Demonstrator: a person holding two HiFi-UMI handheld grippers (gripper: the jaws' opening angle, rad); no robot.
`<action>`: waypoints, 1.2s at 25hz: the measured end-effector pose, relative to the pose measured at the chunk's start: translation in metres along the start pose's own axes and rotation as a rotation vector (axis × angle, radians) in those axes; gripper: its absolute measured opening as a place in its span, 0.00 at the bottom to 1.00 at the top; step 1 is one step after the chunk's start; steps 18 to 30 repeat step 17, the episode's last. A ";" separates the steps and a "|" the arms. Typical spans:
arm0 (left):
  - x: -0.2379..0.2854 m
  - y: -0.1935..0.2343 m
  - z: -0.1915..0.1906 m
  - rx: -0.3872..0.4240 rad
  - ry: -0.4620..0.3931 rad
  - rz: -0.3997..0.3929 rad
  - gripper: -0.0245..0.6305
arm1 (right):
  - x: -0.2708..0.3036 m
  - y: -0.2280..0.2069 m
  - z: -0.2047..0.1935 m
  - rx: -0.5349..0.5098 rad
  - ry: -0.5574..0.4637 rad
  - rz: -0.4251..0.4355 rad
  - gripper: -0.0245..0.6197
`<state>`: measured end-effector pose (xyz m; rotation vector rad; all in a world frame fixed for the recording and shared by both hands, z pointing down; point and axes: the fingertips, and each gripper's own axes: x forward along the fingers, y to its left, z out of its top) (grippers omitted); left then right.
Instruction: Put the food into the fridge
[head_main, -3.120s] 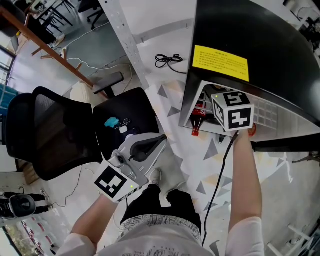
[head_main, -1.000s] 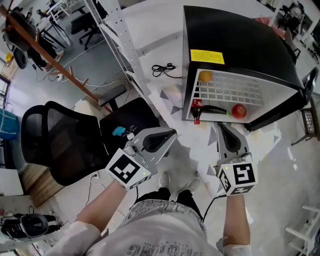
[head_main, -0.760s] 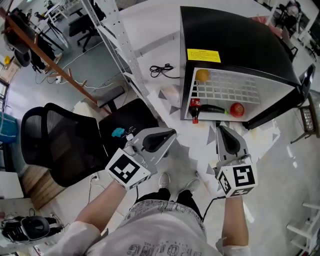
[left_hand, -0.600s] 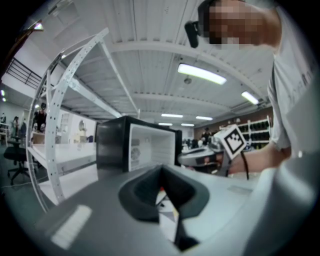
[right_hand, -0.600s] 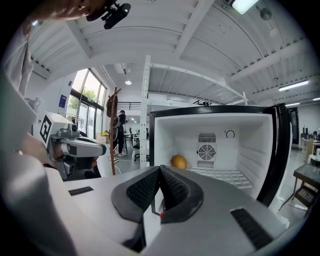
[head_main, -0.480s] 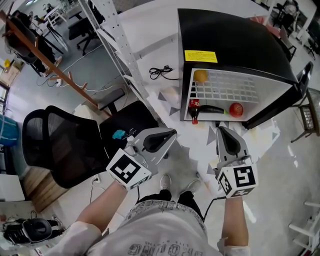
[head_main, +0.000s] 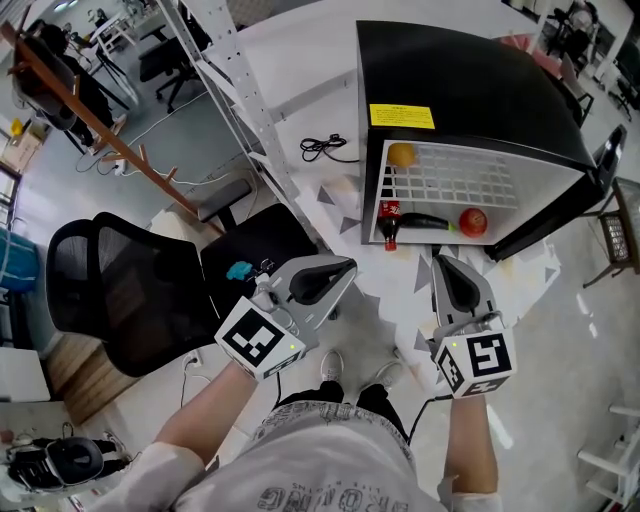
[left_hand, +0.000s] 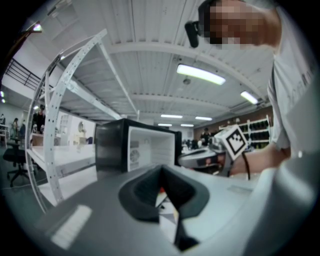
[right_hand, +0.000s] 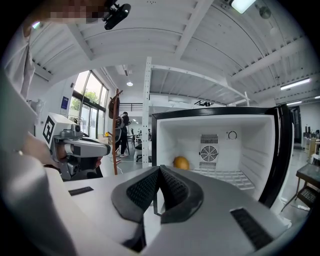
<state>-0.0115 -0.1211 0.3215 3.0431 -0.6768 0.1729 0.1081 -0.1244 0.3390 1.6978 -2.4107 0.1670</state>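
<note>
Left tool and right tool, both clenched on nothing, held just before the open black mini fridge.
Both point at its white inside, apart from the food there. A round orange-yellow fruit sits at the white wire shelf's back left corner; a dark cola bottle with a red label, a long dark vegetable and a round red fruit line the fridge's front edge. The yellow label on the fridge top is too small to read.
</note>
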 end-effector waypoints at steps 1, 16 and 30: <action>0.000 0.000 0.000 0.000 -0.001 0.001 0.05 | 0.000 0.000 0.000 0.000 0.000 0.002 0.04; 0.007 -0.001 0.000 -0.009 0.002 0.014 0.05 | 0.003 -0.004 0.000 0.011 -0.001 0.025 0.04; 0.007 0.000 0.000 -0.011 0.000 0.015 0.05 | 0.004 -0.005 0.000 0.010 -0.001 0.026 0.04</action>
